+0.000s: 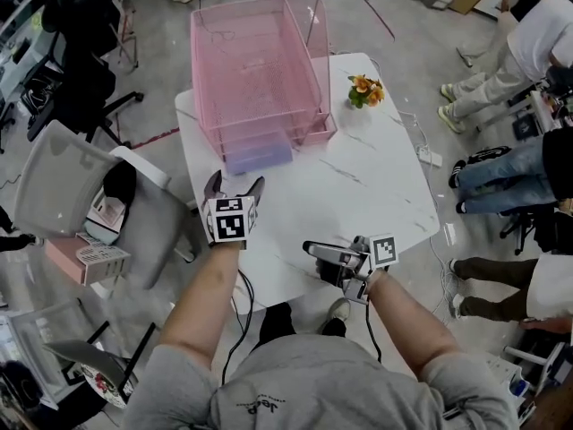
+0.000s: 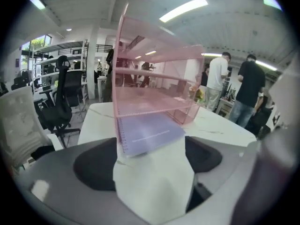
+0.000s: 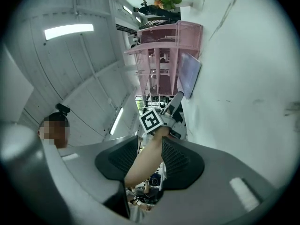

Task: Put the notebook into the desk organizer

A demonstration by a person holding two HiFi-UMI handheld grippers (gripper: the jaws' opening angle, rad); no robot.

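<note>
Notebook (image 1: 258,158) partly inside desk organizer (image 1: 260,70), just beyond open left claw (image 1: 236,180)

Bright, even indoor light with soft shadows.
In both gripper views the ceiling strip lights (image 2: 183,8) blow out white, fisheye bends straight lines, the corners go black and the close foreground blurs. The head view is sharper; the white table (image 1: 358,177) looks slightly washed.

Nothing here reads as words or numbers. The cube (image 1: 226,220) on the left gripper (image 1: 236,186) and its twin on the right gripper (image 1: 312,249) carry only black-and-white square patterns. A small dark print (image 1: 255,406) on the person's grey shirt (image 1: 304,379) is too small to read.
</note>
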